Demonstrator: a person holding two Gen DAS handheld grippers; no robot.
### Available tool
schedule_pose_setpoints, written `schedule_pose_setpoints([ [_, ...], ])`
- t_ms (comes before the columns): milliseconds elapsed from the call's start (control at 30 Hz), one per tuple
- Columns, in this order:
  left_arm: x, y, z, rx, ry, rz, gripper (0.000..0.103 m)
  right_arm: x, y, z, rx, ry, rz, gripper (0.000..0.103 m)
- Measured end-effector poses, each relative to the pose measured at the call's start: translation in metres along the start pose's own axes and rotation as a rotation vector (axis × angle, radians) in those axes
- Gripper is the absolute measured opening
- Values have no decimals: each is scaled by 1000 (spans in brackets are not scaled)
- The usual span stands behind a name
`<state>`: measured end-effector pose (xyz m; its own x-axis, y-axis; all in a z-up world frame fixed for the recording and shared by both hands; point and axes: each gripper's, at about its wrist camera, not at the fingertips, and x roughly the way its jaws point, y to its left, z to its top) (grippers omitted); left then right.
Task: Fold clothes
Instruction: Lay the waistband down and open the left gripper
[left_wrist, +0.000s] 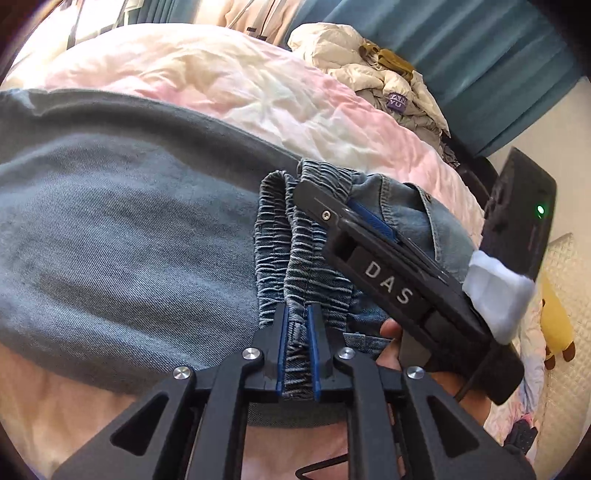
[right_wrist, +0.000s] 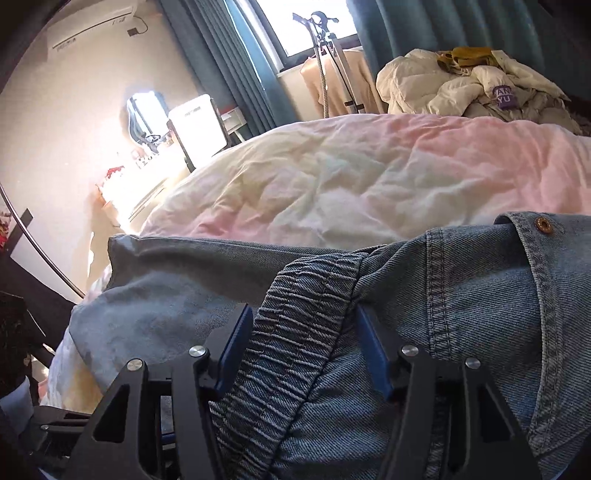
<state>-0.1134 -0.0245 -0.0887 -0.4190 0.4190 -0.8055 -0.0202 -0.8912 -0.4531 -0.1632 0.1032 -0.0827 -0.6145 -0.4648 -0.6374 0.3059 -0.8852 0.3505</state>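
Observation:
Blue denim jeans (left_wrist: 129, 229) lie spread across a pink quilt (left_wrist: 258, 92), their legs running to the left. My left gripper (left_wrist: 298, 314) is shut on the gathered elastic waistband (left_wrist: 280, 236), which is pinched between its blue pads. My right gripper (left_wrist: 332, 199) comes in from the right and grips the same waistband further along, beside a pocket. In the right wrist view the right gripper (right_wrist: 303, 314) has its jaws wide, with a thick bunch of waistband (right_wrist: 303, 291) filling the gap and pressing on both pads. A copper rivet (right_wrist: 544, 224) shows on the jeans (right_wrist: 480, 295).
A crumpled cream down jacket (right_wrist: 461, 85) lies at the bed's far side, in front of teal curtains (right_wrist: 221, 66). A garment steamer stand (right_wrist: 325, 55) and a mirror on a dresser (right_wrist: 144, 110) stand beyond the quilt (right_wrist: 369, 177). A yellow plush toy (left_wrist: 554, 325) lies to the right.

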Motion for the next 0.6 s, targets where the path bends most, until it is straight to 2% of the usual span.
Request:
schedule_pose_setpoints([
  [167,2,-2,1,33,-15,9,13,-19,2,-1,11,-30,-25,56],
  [300,-11,-11,1,74,-110,41,13,-51,-1,-7,68,-63,-39,56],
  [367,-18,-12,1,71,-132,52,13,-67,-1,-10,76,-81,-59,56],
  [500,-38,-7,-3,45,-163,9,15,-94,-1,-18,87,-101,-100,56],
  [600,-64,-4,-9,49,-231,37,24,-113,0,-28,79,-104,-131,56],
])
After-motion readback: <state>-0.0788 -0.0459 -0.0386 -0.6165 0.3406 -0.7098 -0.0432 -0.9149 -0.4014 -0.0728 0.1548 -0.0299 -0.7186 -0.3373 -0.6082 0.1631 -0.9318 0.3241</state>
